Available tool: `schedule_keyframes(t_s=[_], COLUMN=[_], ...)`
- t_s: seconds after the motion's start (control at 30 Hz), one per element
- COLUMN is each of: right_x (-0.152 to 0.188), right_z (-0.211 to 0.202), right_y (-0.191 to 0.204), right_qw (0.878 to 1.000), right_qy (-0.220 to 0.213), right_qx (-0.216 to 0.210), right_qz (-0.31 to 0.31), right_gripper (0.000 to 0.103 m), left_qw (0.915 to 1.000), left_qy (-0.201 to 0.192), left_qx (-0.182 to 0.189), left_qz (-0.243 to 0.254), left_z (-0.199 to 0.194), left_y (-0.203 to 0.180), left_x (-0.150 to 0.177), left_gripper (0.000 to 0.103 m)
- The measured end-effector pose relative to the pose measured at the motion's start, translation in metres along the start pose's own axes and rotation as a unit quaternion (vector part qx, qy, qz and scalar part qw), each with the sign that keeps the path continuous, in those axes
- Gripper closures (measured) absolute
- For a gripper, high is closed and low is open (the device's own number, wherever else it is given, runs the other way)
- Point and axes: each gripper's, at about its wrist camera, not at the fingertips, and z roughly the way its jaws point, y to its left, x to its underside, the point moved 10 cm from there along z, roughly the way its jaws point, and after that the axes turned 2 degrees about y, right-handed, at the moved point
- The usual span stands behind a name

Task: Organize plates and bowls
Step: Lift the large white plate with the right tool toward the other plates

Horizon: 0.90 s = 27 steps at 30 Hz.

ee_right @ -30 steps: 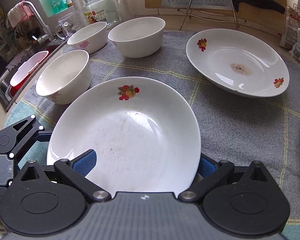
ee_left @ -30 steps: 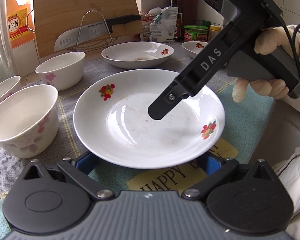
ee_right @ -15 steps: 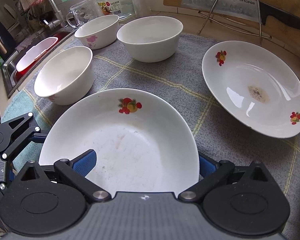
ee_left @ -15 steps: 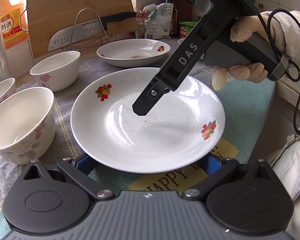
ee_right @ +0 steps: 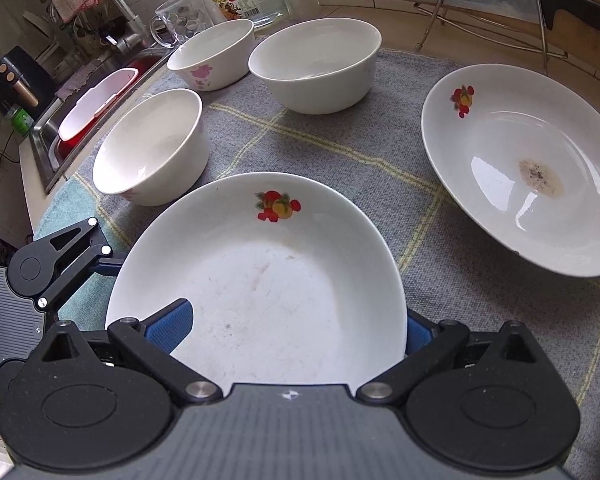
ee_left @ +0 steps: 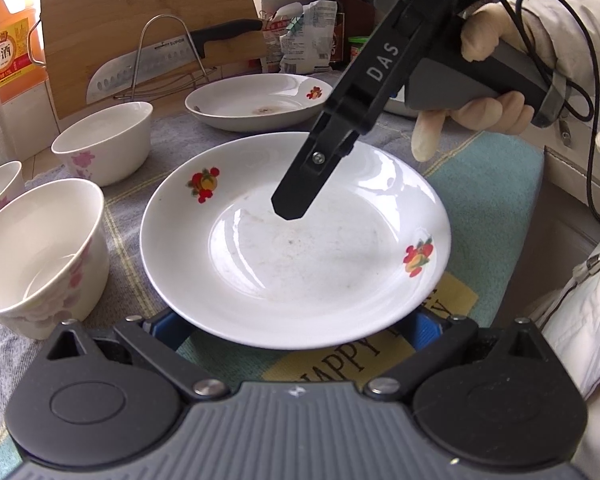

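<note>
Right gripper [ee_right: 288, 330] first: its blue-padded fingers [ee_right: 170, 326] sit either side of the near rim of the plate [ee_right: 260, 280], one pad over the inside of the dish, the other tucked behind the edge at lower right. Whether they actually pinch the rim, I cannot tell. From the left wrist view that same gripper's black finger [ee_left: 296, 196] points down over the middle of the plate [ee_left: 296, 248], with a gloved hand [ee_left: 488, 92] wrapped round the grey handle at upper right.

Left gripper [ee_left: 296, 326] now: its blue pads peek out from under the plate's near edge, set wide apart, the rim lying over them; contact is hidden, so the hold cannot be judged either.

The plate itself sits centre frame in both views, white with fruit prints, faint smears in its well. Beneath it, a grey checked cloth [ee_right: 340, 152] covers the desk.

Moving outward: a second plate [ee_right: 532, 168] with a brown stain lies at the right of the right wrist view, well apart from the first. Three white bowls cluster upper left there, the nearest bowl [ee_right: 152, 148] just beside the plate, two more behind it. At the far edge, a knife [ee_left: 172, 56] rests on a wire rack against a wooden board [ee_left: 140, 12], and a sink [ee_right: 84, 120] shows at far left.
</note>
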Motion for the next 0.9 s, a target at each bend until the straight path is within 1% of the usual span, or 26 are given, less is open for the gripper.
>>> schedule_keyframes(t_s=[0.17, 0.23, 0.33, 0.63, 0.77, 0.9], right_x=[-0.003, -0.005, -0.007, -0.011, -0.012, -0.01], right_z=[-0.001, -0.001, -0.002, 0.001, 0.002, 0.003], right_y=[-0.004, -0.008, -0.011, -0.016, -0.016, -0.013], right_qw=[0.999, 0.997, 0.994, 0.988, 0.989, 0.991], right_qy=[0.015, 0.018, 0.023, 0.041, 0.048, 0.051], right_qx=[-0.032, -0.054, -0.073, -0.099, -0.098, -0.087], right_qz=[0.029, 0.054, 0.076, 0.108, 0.103, 0.091], right_gripper=[0.0, 0.0, 0.0, 0.0, 0.0, 0.0], left_qw=[1.0, 1.0, 1.0, 0.9999, 0.9999, 0.9998], left_qy=[0.004, 0.005, 0.006, 0.012, 0.016, 0.02], left_qx=[0.002, 0.003, 0.003, 0.003, 0.003, 0.004], left_qz=[0.003, 0.003, 0.003, 0.004, 0.003, 0.002], left_z=[0.001, 0.001, 0.002, 0.003, 0.004, 0.005], left_y=[0.001, 0.001, 0.001, 0.002, 0.002, 0.003], left_x=[-0.001, -0.001, -0.002, -0.003, -0.003, -0.004], left_gripper=[0.0, 0.0, 0.0, 0.0, 0.0, 0.0])
